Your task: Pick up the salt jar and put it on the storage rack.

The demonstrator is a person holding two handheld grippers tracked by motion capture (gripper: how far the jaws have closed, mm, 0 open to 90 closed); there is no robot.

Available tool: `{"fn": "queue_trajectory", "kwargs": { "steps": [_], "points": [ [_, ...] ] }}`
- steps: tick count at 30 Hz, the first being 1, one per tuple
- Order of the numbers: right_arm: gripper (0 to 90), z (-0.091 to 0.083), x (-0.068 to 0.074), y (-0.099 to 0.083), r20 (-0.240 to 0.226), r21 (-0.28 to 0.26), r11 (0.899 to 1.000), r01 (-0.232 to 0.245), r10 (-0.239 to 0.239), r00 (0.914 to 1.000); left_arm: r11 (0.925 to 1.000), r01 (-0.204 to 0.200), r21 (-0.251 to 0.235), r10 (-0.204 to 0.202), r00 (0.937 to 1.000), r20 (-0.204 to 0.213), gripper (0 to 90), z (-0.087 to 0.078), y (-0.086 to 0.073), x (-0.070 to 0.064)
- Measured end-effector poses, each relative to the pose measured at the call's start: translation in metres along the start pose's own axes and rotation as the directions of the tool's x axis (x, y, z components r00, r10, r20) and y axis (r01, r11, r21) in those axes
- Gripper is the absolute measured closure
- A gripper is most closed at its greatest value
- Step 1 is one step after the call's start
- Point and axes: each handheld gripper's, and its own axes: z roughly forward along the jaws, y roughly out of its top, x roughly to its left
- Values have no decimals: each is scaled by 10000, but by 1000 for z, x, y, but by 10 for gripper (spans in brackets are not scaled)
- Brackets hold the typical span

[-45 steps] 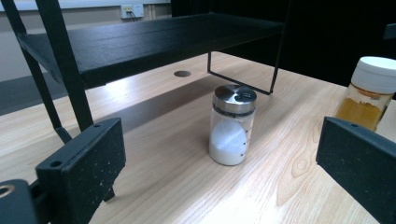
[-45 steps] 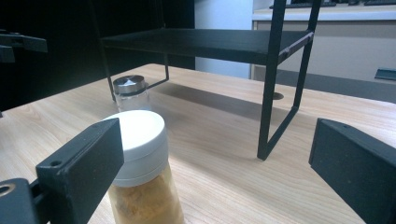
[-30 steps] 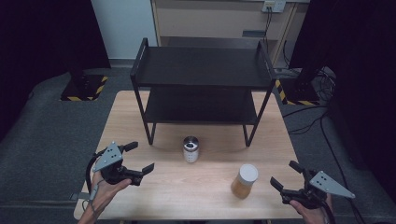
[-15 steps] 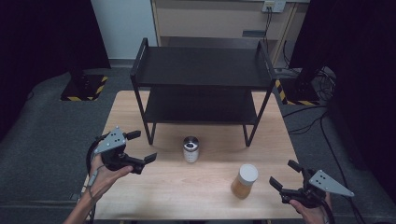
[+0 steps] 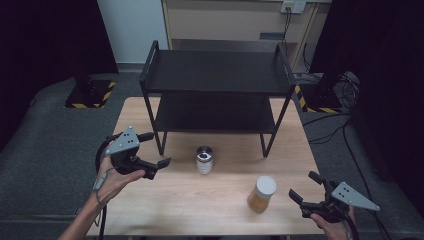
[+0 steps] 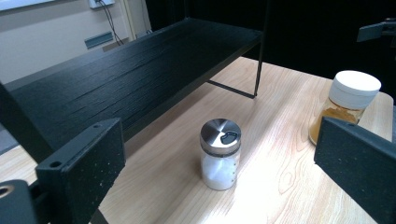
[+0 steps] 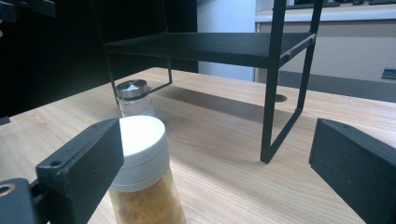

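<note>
Both claws gape empty: left gripper (image 5: 153, 150) faces the salt jar (image 5: 204, 159), right gripper (image 5: 306, 187) seemingly near the spice jar (image 5: 262, 193)

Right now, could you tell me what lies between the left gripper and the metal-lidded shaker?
Only bare tabletop, in the high view, separates the left gripper from the shaker.

A light wooden surface (image 5: 210, 200) stands on grey carpet floor (image 5: 45, 150). On its far half sits a black two-tier shelf rack (image 5: 216, 75). Behind the rack runs a pale wall (image 5: 130, 25) with a beige cabinet (image 5: 235, 20) and a socket with cables (image 5: 292, 7). Black curtains (image 5: 45, 35) hang on both sides of the rack, with yellow-black striped bases (image 5: 90, 95) beneath them.
</note>
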Motion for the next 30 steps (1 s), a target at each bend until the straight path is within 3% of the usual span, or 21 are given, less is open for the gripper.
{"fn": "queue_trajectory", "kwargs": {
  "steps": [4, 9, 11, 16, 25, 30],
  "points": [
    [36, 0, 1, 0, 24, -33, 10000, 10, -10, 10000, 9996, -172, 215, 172, 9999, -6, 8, 8, 3, -2],
    [38, -2, 1, -1, 99, -115, 9999, -29, 30, 9999, 9993, 31, 371, -33, 10000, 67, 12, 21, 1, 0],
    [41, -2, 1, 0, 109, -114, 9999, -18, 19, 9999, 9991, 246, 345, -254, 9995, 211, 12, 28, -1, 1],
    [42, -2, 2, -1, 154, -153, 9999, 7, -5, 9999, 9982, 159, 578, -190, 9983, 545, 29, 48, -2, 1],
    [44, -4, 2, -1, 231, -235, 9997, -17, 22, 9997, 9959, 22, 907, -122, 9939, 1099, 46, 87, -10, 15],
    [46, -4, 2, -1, 248, -258, 9997, 3, 4, 9997, 9932, 155, 1152, -313, 9901, 1369, 51, 106, -14, 24]
  ]
}}
